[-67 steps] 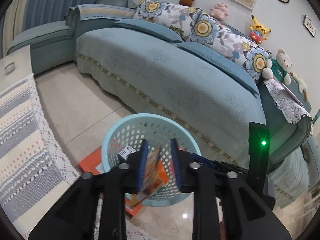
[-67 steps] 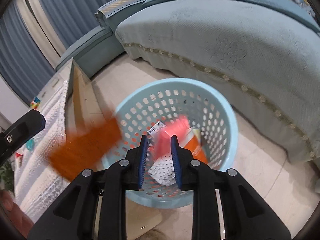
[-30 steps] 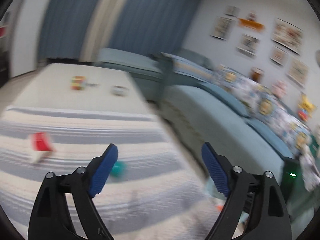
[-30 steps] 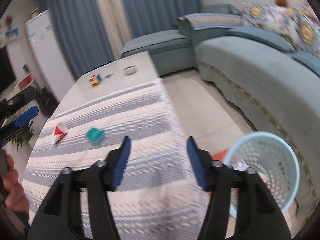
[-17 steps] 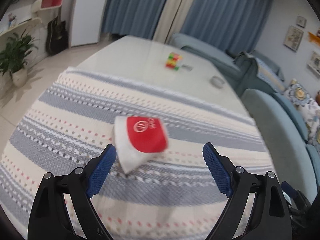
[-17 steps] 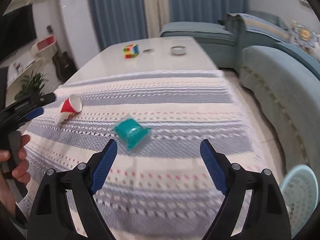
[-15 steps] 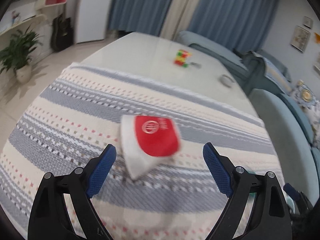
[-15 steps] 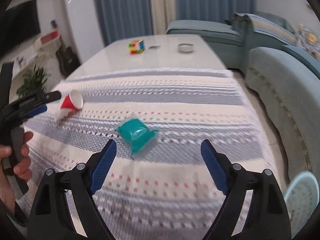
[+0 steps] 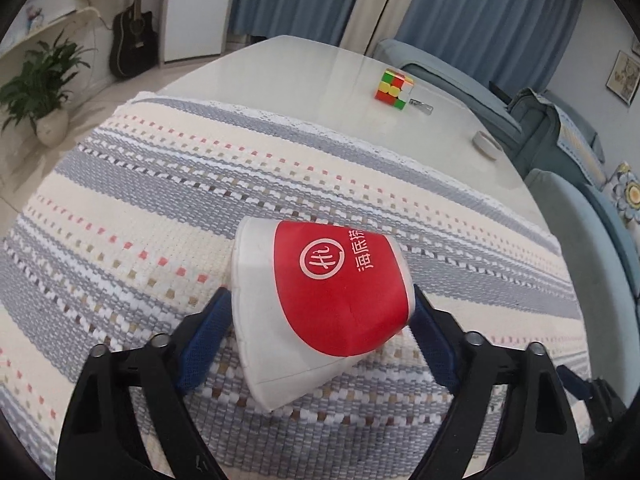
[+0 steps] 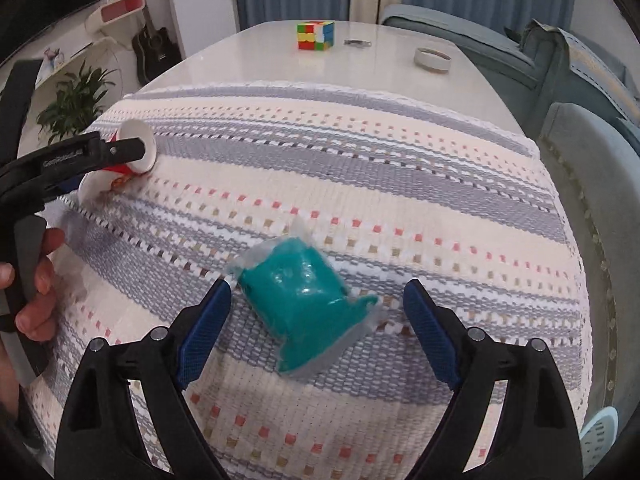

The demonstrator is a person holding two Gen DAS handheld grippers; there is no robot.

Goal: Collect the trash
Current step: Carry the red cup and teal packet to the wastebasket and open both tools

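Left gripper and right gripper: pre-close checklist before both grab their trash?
1. Left gripper open, blue fingers either side of the crushed red-and-white paper cup: ok.
2. Cup lying on its side on the striped woven tablecloth: ok.
3. Right gripper open around the teal plastic wrapper: ok.
4. Wrapper centred: not ok, nearer the left finger.
5. Finger contact with either item: cannot tell.
6. Pale blue perforated basket in reach: cannot tell, only its rim shows.
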